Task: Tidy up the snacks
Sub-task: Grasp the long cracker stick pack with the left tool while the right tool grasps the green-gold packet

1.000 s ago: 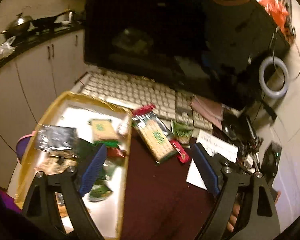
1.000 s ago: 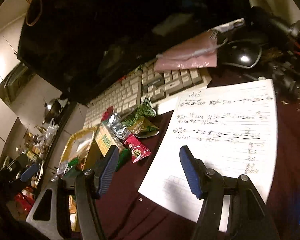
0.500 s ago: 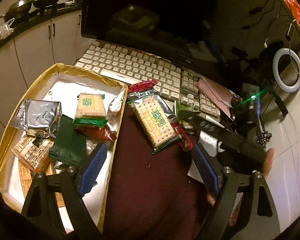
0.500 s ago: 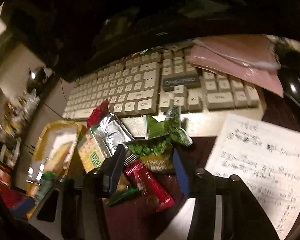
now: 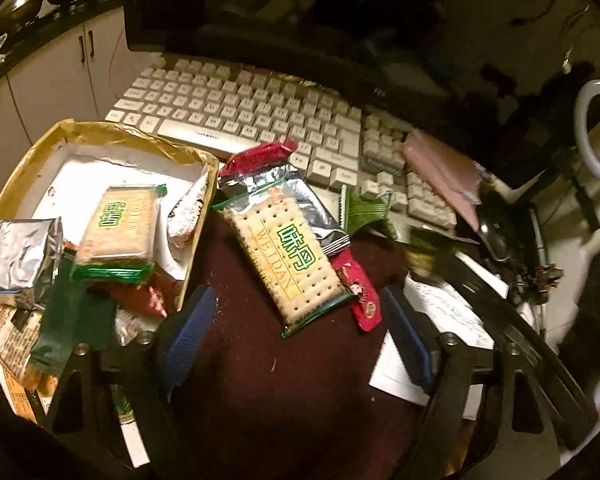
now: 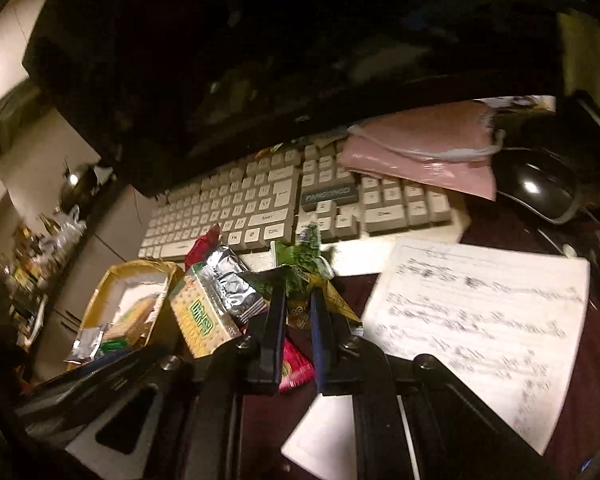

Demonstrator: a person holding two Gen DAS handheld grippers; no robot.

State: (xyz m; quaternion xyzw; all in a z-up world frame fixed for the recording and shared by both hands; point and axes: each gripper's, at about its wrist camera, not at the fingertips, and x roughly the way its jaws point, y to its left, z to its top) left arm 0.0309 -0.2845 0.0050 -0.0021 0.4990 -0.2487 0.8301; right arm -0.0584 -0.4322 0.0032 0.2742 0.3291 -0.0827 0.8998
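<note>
A cracker packet (image 5: 288, 252) with green lettering lies on the dark red cloth, over a silver packet (image 5: 300, 188) and a red packet (image 5: 360, 292). My left gripper (image 5: 296, 340) hovers just short of its near end. Its jaws are closing, and the pads stand wide on either side without touching it. The gold tray (image 5: 100, 130) at left holds another cracker packet (image 5: 120, 224), a silver bag (image 5: 20, 252) and several more snacks. My right gripper (image 6: 298, 296) is shut on a crumpled green and yellow snack packet (image 6: 300, 268) in front of the keyboard.
A white keyboard (image 5: 260, 116) and a dark monitor (image 5: 300, 12) stand behind the snacks. A handwritten sheet (image 6: 480, 320), a black mouse (image 6: 540, 188) and a pink pouch (image 6: 420, 152) lie to the right. A ring light (image 5: 596, 136) stands at far right, with cabinets (image 5: 52, 68) at left.
The right gripper's jaws swung over from the paper and closed on the green packet. The left gripper dropped lower and nearer to the cracker packet beside the tray.
</note>
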